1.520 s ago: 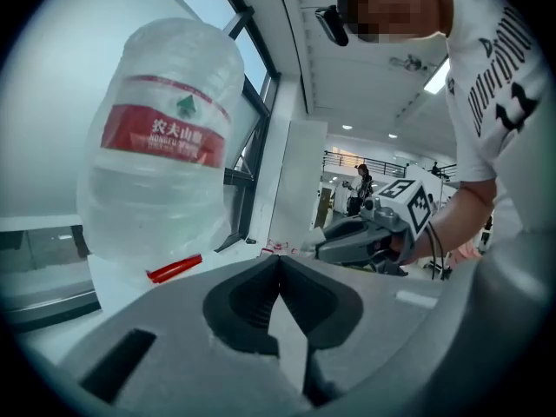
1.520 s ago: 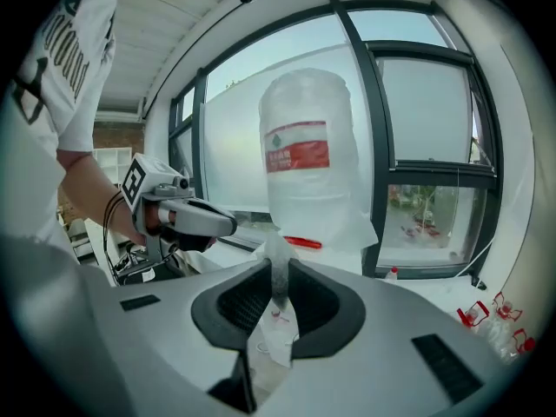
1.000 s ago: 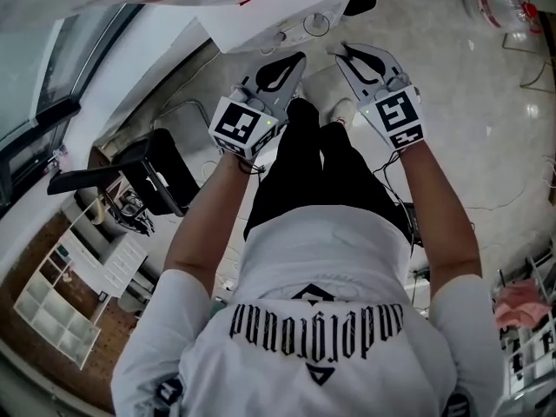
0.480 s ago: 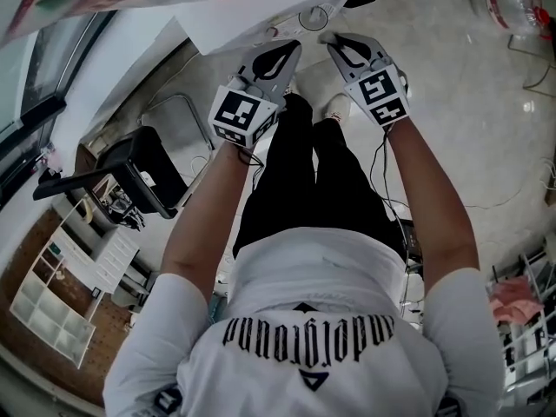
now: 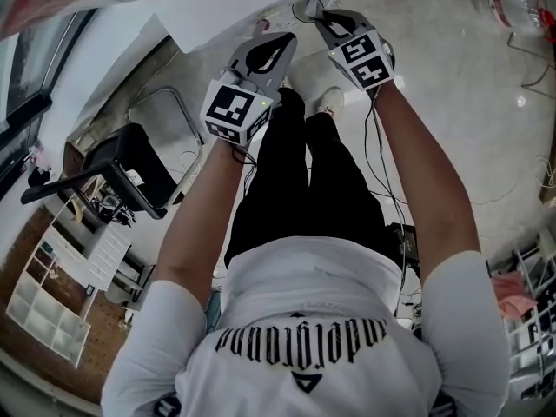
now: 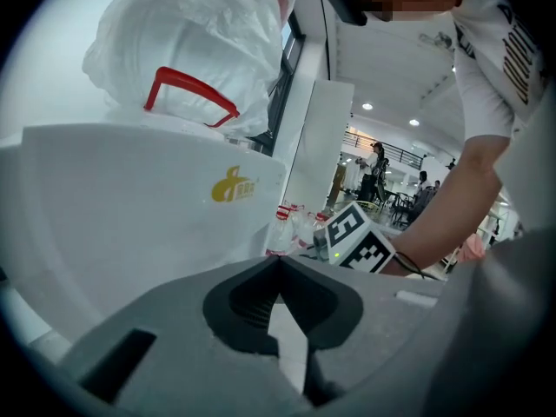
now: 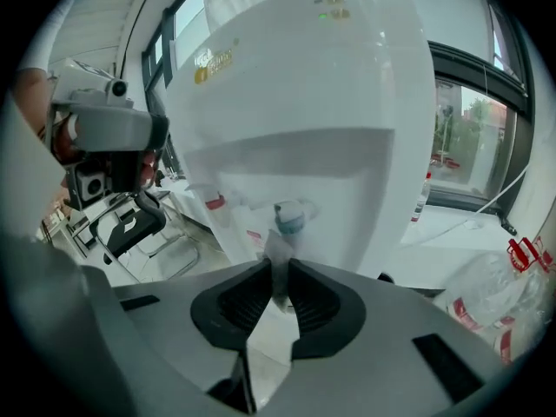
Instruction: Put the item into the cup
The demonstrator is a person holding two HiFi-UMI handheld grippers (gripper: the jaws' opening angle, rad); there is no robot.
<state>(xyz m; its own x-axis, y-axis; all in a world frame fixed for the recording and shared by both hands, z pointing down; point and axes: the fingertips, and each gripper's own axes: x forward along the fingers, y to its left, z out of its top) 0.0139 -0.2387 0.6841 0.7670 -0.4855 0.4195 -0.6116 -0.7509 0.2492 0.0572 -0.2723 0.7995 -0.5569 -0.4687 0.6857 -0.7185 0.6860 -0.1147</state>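
Person is standing right up against a white water dispenser (image 7: 304, 102), both arms reaching forward.

Right tool (image 7: 278, 268) is clamping on the thin wall of a clear cup (image 7: 276, 252). The wall is sitting pinched between the pads, so the jaws are not closing fully. The cup is hanging in the air at the dispenser front, just below the blue tap (image 7: 289, 215). The red tap (image 7: 215, 202) is sitting to the left of that in the right gripper view. In the head view the cup's round rim is showing at the right tool's tip, against the dispenser. Can't tell whether anything is lying inside the cup.

Left tool (image 6: 278, 263) is hovering just beside the right one, slightly nearer the person. Its jaws are meeting at the tips, gripping nothing. It is pointing at the dispenser panel with the yellow logo (image 6: 233, 185).

A water jug (image 6: 187, 42) wrapped in clear plastic, red handle showing, is sitting on top of the dispenser.

A black chair (image 5: 130, 168) is standing on the floor at the person's left. Clear plastic containers (image 5: 499, 3) with red print are lying on the floor at the right.
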